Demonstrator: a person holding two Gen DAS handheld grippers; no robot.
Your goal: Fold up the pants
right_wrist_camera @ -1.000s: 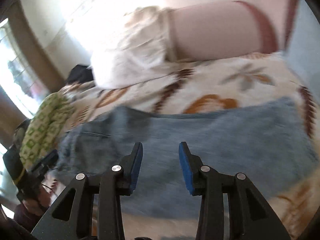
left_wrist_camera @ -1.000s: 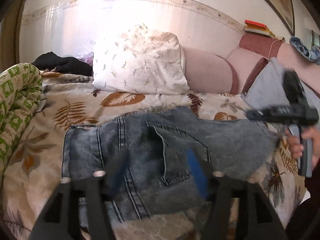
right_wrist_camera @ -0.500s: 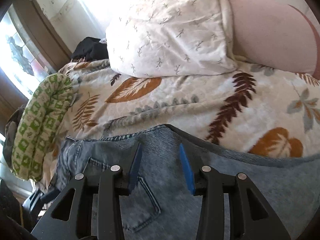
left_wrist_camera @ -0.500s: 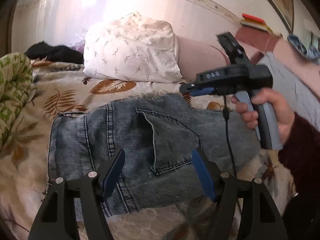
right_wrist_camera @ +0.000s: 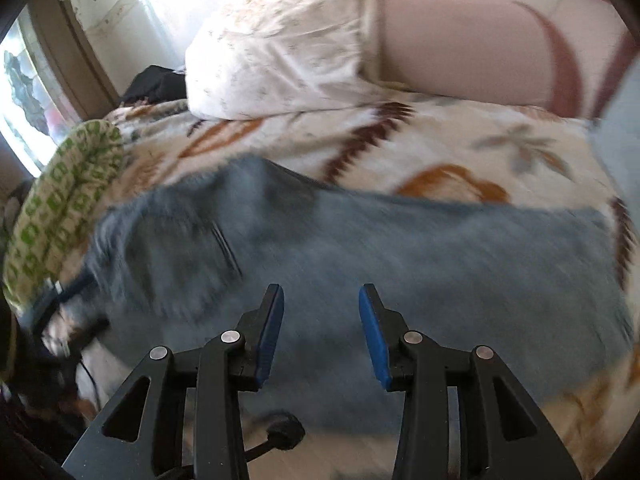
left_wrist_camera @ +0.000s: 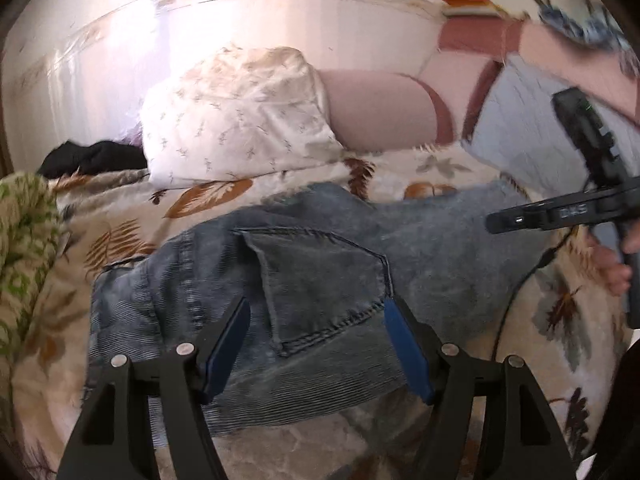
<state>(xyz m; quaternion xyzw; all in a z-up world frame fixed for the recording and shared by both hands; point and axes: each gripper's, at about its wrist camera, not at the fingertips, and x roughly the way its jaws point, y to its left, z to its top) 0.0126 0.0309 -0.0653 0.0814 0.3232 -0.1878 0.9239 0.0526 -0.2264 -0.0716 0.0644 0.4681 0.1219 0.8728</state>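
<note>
- Faded blue denim pants (left_wrist_camera: 312, 272) lie flat on the bed, on a cream blanket with a brown leaf print (left_wrist_camera: 120, 220). Already doubled leg on leg, back pocket up.
- Long axis runs left to right in both wrist views: waistband end at the left, leg end at the right.
- Left gripper (left_wrist_camera: 318, 336): blue-padded fingers (left_wrist_camera: 224, 344) stand wide apart, nothing between them, hovering over the near edge at the pocket.
- Right gripper (right_wrist_camera: 320, 328): fingers (right_wrist_camera: 270, 332) apart with a moderate gap, have just been opening, nothing clamped. It hangs over the middle of the legs; denim lies beneath and ahead.
- Right-wrist view is motion-blurred; whether the tips touch the cloth cannot be told.
- Key relation: left gripper is nearer the waistband, right gripper nearer the hems.
- Judgement: next fold should go across the long axis, bringing the leg end over toward the waist; the right gripper is better placed for it.
- White sprig-print pillow (left_wrist_camera: 240, 120) sits behind, well clear.
</note>
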